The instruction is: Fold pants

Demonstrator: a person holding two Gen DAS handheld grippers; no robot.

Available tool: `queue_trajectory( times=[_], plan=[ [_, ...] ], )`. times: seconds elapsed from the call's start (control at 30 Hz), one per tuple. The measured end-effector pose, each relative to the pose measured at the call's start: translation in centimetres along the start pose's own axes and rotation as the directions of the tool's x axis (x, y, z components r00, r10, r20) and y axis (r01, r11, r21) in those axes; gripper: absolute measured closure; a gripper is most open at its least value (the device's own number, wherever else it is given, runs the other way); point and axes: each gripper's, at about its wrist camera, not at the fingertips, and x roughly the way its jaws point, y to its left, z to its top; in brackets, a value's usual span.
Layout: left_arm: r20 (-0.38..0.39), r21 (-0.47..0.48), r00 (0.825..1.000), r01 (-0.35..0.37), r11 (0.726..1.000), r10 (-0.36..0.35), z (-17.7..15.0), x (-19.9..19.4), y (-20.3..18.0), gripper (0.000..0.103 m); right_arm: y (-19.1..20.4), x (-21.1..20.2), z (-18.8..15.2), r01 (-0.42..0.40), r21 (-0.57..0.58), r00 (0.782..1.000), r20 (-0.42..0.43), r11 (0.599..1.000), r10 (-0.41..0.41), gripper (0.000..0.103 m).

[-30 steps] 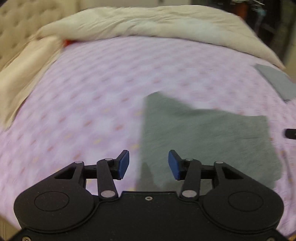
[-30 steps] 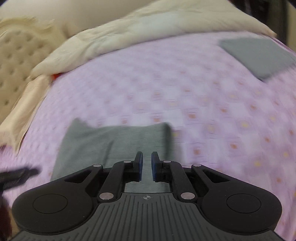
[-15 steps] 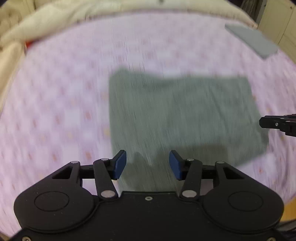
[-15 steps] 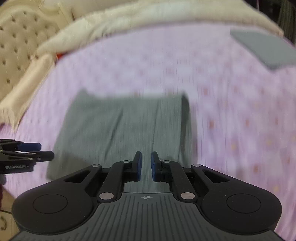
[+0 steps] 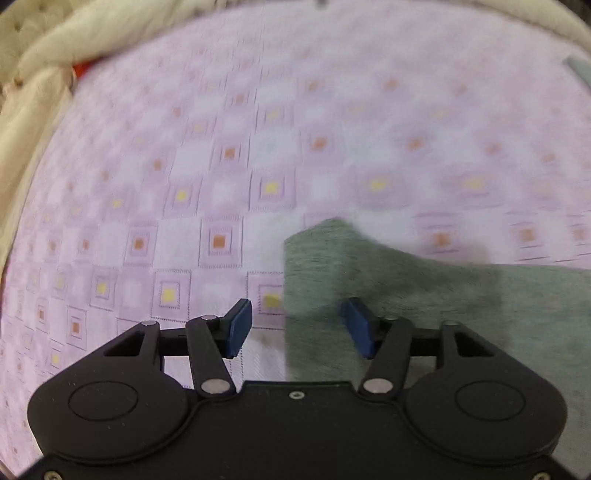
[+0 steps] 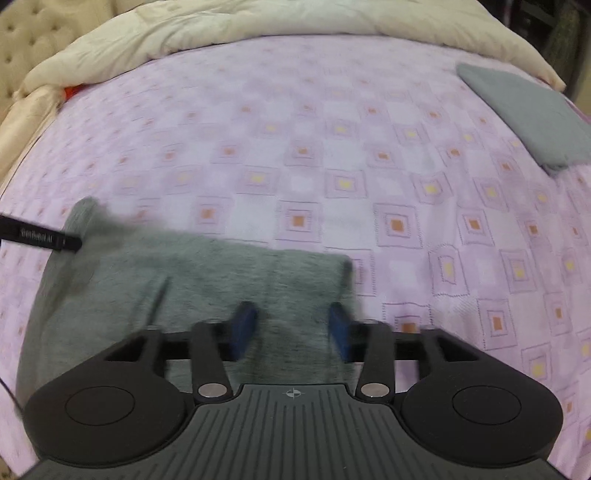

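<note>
Grey folded pants [image 5: 424, 295] [image 6: 207, 280] lie flat on the purple checked bedspread [image 5: 258, 147] [image 6: 332, 166]. My left gripper [image 5: 295, 326] hovers over their left edge, jaws opening, the cloth's edge under the gap but not pinched. My right gripper [image 6: 291, 330] hangs over the pants' right end, near the far right corner, jaws opening with nothing pressed between the blue pads. A black finger of the left gripper [image 6: 40, 234] shows at the pants' far left corner in the right wrist view.
A second folded grey garment [image 6: 528, 114] [image 5: 580, 68] lies at the far right of the bed. A cream duvet [image 6: 258, 33] [image 5: 44, 48] is bunched along the far side, with a tufted headboard [image 6: 22, 44] at the far left and something red [image 6: 72, 90] under the duvet.
Both grippers sank toward the pants. The left one shifted left to the pants' left edge and widened. The right one went from nearly shut to wide apart.
</note>
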Motion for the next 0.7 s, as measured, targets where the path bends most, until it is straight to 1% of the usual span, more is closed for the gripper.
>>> queue_trajectory(
  times=[0.03,0.07,0.13,0.2,0.23,0.3,0.37,0.43,0.47,0.53,0.57,0.6,0.7],
  plan=[
    [0.001,-0.024,1.0,0.014,1.0,-0.014,0.2,0.5,0.5,0.031,-0.7,0.3,0.2,-0.009,0.047,1.0,-0.015,0.999,0.009,0.044],
    [0.005,-0.045,1.0,0.013,0.999,-0.013,0.3,0.6,0.9,0.025,-1.5,0.4,0.4,-0.027,0.093,0.999,-0.028,0.995,0.03,0.043],
    [-0.003,-0.056,0.999,0.035,0.998,-0.035,0.4,0.6,1.5,0.026,-2.9,0.1,0.5,-0.079,0.17,0.996,-0.033,0.982,0.086,0.043],
    [0.01,-0.071,0.998,0.055,0.996,-0.055,-0.1,-0.3,2.2,0.027,-4.1,-1.0,0.2,-0.104,0.214,0.994,0.007,0.971,0.105,0.044],
    [0.02,-0.081,0.998,0.06,0.995,-0.059,0.0,-0.5,2.6,0.028,-4.8,-1.8,-0.1,-0.099,0.232,0.995,0.031,0.968,0.094,0.044],
    [0.031,-0.101,0.998,0.061,0.993,-0.058,-1.1,-1.6,3.4,0.03,-6.7,-3.1,-0.8,-0.1,0.283,0.994,0.066,0.954,0.085,0.044],
    [0.031,-0.128,0.997,0.07,0.989,-0.067,-2.9,-2.8,4.2,0.03,-8.7,-4.5,-2.1,-0.094,0.36,0.994,0.086,0.928,0.067,0.044],
    [0.025,-0.149,0.996,0.091,0.985,-0.088,-4.8,-3.8,4.8,0.03,-10.3,-5.6,-3.4,-0.091,0.413,0.994,0.097,0.906,0.056,0.044],
    [0.02,-0.153,0.995,0.097,0.983,-0.095,-5.9,-4.4,4.8,0.03,-10.9,-6.1,-4.1,-0.09,0.429,0.994,0.102,0.899,0.051,0.044],
    [0.015,-0.149,0.994,0.105,0.983,-0.104,-6.4,-4.6,5.0,0.03,-11.3,-6.8,-5.2,-0.093,0.443,0.993,0.107,0.892,0.051,0.043],
    [0.016,-0.143,0.994,0.109,0.984,-0.108,-7.5,-5.2,4.9,0.03,-11.3,-7.1,-5.8,-0.102,0.445,0.992,0.109,0.89,0.059,0.043],
    [0.016,-0.137,0.993,0.116,0.984,-0.114,-7.8,-6.0,4.5,0.031,-11.3,-7.0,-6.2,-0.117,0.446,0.991,0.113,0.887,0.074,0.043],
    [0.014,-0.122,0.988,0.152,0.981,-0.152,-8.5,-6.5,3.9,0.031,-10.6,-6.5,-6.6,-0.181,0.437,0.983,0.117,0.881,0.143,0.043]
  ],
)
